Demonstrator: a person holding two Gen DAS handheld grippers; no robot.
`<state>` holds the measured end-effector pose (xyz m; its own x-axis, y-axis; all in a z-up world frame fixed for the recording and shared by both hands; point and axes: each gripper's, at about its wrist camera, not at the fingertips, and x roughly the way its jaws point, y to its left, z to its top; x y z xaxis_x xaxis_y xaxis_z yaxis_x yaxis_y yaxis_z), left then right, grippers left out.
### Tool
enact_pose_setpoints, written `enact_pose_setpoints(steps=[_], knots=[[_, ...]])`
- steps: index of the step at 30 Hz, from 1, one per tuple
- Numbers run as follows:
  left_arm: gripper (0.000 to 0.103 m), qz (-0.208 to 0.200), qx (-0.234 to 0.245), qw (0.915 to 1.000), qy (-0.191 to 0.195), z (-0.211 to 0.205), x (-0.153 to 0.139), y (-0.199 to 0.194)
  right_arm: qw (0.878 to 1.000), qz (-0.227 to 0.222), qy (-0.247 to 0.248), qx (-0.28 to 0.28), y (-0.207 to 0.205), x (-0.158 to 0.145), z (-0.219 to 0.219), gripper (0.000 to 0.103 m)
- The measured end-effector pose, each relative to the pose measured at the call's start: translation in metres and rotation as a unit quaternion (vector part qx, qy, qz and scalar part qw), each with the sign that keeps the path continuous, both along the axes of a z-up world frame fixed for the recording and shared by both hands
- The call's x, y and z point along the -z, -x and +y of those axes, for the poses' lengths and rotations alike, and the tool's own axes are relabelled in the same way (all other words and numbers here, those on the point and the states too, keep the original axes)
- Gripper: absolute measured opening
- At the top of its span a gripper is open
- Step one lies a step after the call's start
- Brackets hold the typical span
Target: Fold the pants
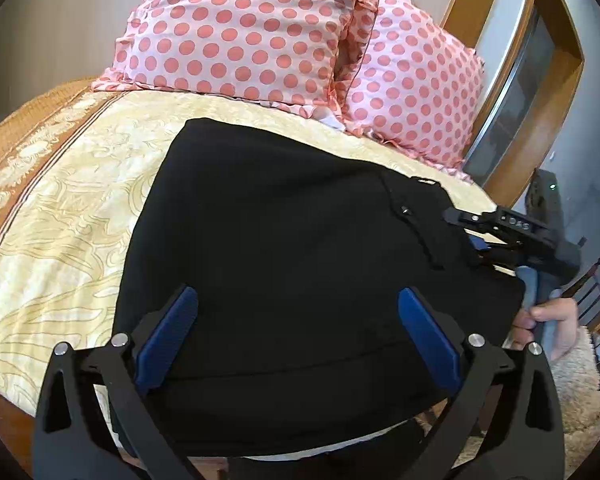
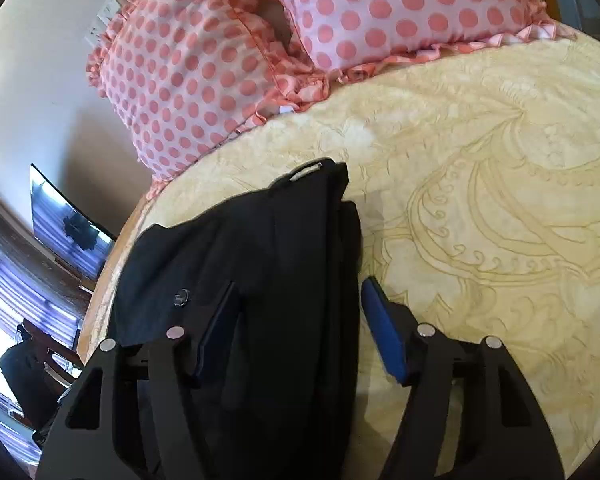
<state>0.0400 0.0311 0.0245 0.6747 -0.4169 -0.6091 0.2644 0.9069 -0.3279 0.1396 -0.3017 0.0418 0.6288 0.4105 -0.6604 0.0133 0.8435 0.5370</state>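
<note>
Black pants lie folded into a wide slab on the cream patterned bedspread. My left gripper is open, its blue pads wide apart above the near part of the pants. My right gripper shows at the pants' right edge in the left wrist view, held by a hand. In the right wrist view the right gripper is open, straddling the edge of the pants; a button shows near its left finger.
Two pink polka-dot pillows stand at the head of the bed. A wooden headboard frame rises on the right. The bed's edge runs just below the left gripper. A window and a chair show at the left of the right wrist view.
</note>
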Motion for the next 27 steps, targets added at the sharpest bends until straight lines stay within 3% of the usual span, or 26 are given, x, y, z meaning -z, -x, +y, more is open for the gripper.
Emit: enact_pose_setpoints(steps=[3, 6, 10, 12, 14, 15, 17, 18, 19, 20, 24, 27], knots=[[0.096, 0.005, -0.001, 0.9998, 0.020, 0.006, -0.004, -0.003, 1.000, -0.002, 0.009, -0.009, 0.000, 0.000, 0.005, 0.057], [0.090, -0.001, -0.005, 0.9962, 0.087, 0.029, -0.018, -0.015, 1.000, -0.009, 0.015, -0.025, 0.003, -0.002, 0.005, 0.049], [0.088, -0.001, -0.066, 0.9957, 0.065, 0.052, -0.033, -0.047, 1.000, 0.000, -0.005, -0.017, -0.004, 0.003, -0.001, 0.050], [0.083, 0.037, -0.081, 0.9951, 0.042, 0.055, -0.028, -0.073, 1.000, 0.001, -0.001, -0.020, -0.006, 0.003, 0.000, 0.050], [0.075, 0.072, -0.078, 0.9935, 0.041, 0.058, -0.020, -0.093, 0.999, -0.003, 0.016, -0.034, -0.006, 0.000, 0.005, 0.047], [0.071, 0.098, -0.071, 0.9917, 0.044, 0.058, -0.012, -0.106, 0.999, -0.008, 0.022, -0.045, -0.006, -0.001, 0.007, 0.037], [0.047, 0.137, -0.058, 0.9878, 0.046, 0.053, 0.000, -0.124, 0.998, -0.014, 0.024, -0.059, -0.006, -0.005, 0.008, 0.024], [0.035, 0.124, -0.064, 0.9897, 0.032, 0.051, -0.005, -0.123, 0.998, -0.014, 0.014, -0.067, -0.007, -0.009, 0.006, 0.018], [0.015, 0.124, -0.057, 0.9903, 0.025, 0.048, -0.008, -0.123, 0.997, -0.015, 0.008, -0.072, -0.008, -0.012, 0.004, 0.016], [0.011, 0.121, -0.053, 0.9909, 0.023, 0.046, -0.013, -0.122, 0.997, -0.016, 0.006, -0.077, -0.010, -0.015, 0.004, 0.015], [0.010, 0.089, -0.034, 0.9953, 0.019, 0.039, -0.044, -0.130, 0.995, -0.031, 0.002, -0.098, -0.033, -0.038, 0.004, 0.013], [0.010, 0.055, -0.026, 0.9982, 0.003, 0.025, -0.064, -0.150, 0.993, -0.067, 0.024, -0.091, -0.062, -0.060, 0.007, 0.013]])
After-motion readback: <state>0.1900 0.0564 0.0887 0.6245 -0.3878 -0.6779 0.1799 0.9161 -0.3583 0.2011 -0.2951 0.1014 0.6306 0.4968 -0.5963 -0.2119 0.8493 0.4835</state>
